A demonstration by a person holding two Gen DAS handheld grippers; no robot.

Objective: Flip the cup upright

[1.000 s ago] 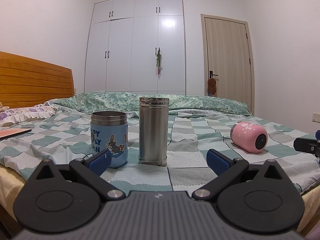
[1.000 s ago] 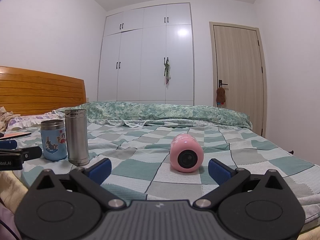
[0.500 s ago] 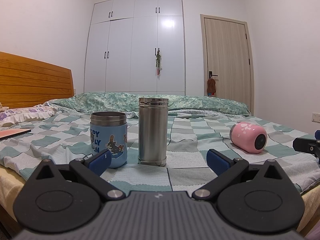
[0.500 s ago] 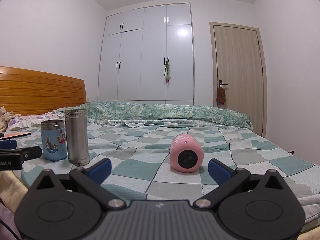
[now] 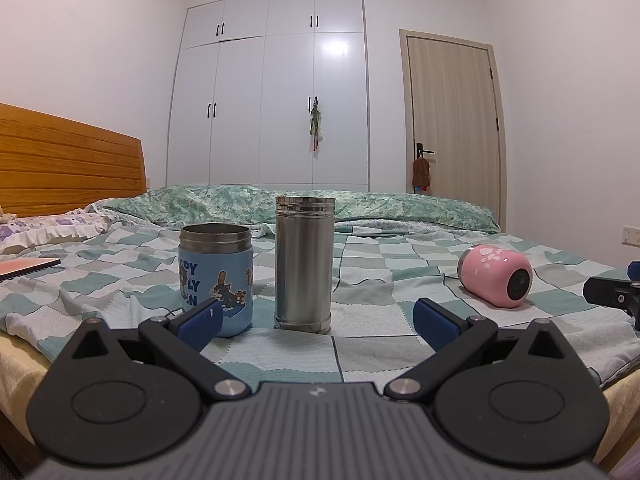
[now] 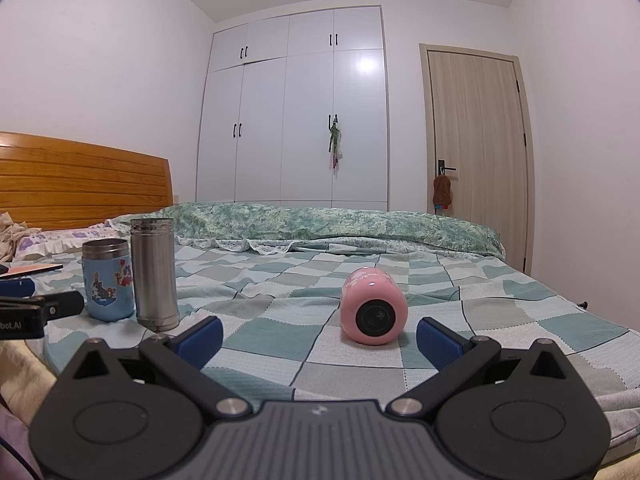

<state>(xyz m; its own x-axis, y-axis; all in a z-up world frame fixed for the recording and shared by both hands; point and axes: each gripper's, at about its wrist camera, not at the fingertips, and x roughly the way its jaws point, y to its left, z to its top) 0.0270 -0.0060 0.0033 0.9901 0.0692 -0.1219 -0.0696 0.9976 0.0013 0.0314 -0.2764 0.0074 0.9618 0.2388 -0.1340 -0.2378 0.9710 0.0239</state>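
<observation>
A pink cup (image 6: 373,307) lies on its side on the checked bedspread (image 6: 280,296), its black base facing my right gripper (image 6: 319,335), which is open and empty just short of it. In the left wrist view the pink cup (image 5: 496,276) lies at the right. My left gripper (image 5: 316,320) is open and empty, in front of an upright steel cup (image 5: 304,263) and an upright blue cartoon cup (image 5: 216,280). Both upright cups also show in the right wrist view, the steel cup (image 6: 154,273) and the blue cup (image 6: 107,280).
A folded green quilt (image 6: 328,224) lies along the far side of the bed. A wooden headboard (image 6: 80,180) and pillows are at the left. A flat pink book (image 5: 24,267) lies at the left edge. A wardrobe (image 5: 272,92) and door (image 5: 452,120) stand behind.
</observation>
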